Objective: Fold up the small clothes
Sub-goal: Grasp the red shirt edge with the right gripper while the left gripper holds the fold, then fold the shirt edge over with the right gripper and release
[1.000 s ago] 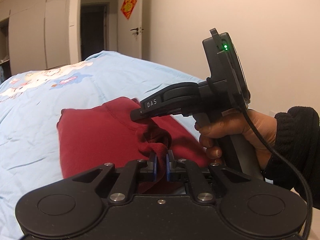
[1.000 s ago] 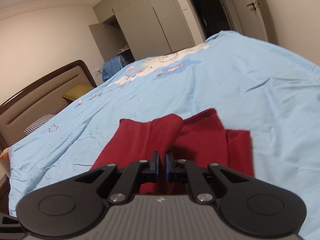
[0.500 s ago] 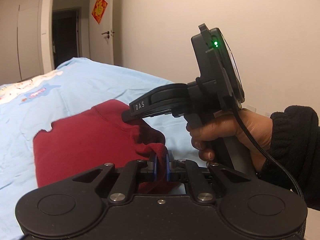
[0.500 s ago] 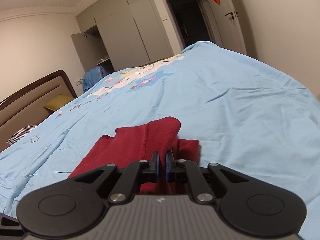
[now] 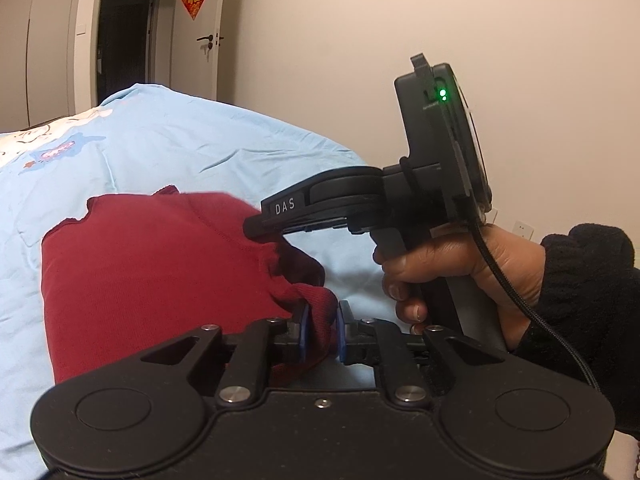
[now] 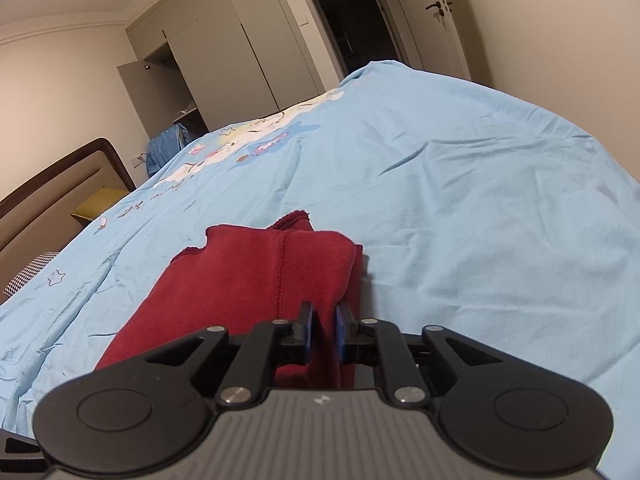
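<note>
I am holding a dark red garment [image 5: 152,272] with both tools at once, and it is lying folded on the light blue bedcover [image 6: 460,168], spreading ahead and to the left of each gripper. My left gripper [image 5: 320,330] is pinching a bunched corner of the cloth between its blue pads, and my right gripper [image 6: 323,330] is clamping a thicker fold that is running straight out in front of it.

What is worrying me is the grip on the left side: I am catching only a small wad near the edge, so any sideways tug is likely to pull it free and let the layer flop open. On the right, the jaws are squeezing several layers together, and I suspect that letting go unevenly is going to drag the top layer askew. The two tools are also working very near each other, the right one crossing just above the left gripper's front, so I am risking a knock between them. The soft bedcover could also rumple underneath and spoil the fold line.
</note>
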Tool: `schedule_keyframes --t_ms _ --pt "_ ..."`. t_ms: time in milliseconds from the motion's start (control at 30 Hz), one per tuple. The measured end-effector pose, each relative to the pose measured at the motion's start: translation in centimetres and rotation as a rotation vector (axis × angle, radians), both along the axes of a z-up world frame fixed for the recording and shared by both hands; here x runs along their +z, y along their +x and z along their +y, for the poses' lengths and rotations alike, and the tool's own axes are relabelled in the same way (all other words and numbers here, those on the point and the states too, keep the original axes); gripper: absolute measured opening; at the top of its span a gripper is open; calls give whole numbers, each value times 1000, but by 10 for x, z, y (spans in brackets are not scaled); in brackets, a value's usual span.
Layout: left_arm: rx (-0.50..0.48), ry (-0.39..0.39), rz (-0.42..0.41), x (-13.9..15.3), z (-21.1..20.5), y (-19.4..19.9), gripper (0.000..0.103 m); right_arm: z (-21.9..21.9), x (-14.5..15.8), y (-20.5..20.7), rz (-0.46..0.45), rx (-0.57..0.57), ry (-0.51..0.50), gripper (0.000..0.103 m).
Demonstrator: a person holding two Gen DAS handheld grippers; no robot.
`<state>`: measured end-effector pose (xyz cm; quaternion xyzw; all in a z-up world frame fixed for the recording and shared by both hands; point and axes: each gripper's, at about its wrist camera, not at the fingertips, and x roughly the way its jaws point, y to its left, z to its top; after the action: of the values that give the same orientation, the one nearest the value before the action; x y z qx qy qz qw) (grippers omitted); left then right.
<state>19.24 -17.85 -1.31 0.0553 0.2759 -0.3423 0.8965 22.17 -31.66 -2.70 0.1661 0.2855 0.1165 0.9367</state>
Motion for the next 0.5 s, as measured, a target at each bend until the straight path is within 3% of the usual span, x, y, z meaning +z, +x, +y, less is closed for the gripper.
schedule_keyframes --t_ms 100,133,167,267,367,500 --pt "3 -27 19 1 6 4 27 -6 -1 -4 4 -13 21 28" --pt "8 -35 27 1 8 4 30 -9 -2 -7 3 -20 28 38" --pt "17 -40 32 2 11 6 37 -12 -2 -10 1 -27 31 47" --pt "59 -58 27 3 18 7 62 -22 -2 -23 -5 -47 16 61" --pt "106 -90 38 8 31 10 71 -31 1 -42 -24 -60 -12 81" --pt "221 -139 62 13 54 17 85 -36 6 -66 -56 -48 -71 93"
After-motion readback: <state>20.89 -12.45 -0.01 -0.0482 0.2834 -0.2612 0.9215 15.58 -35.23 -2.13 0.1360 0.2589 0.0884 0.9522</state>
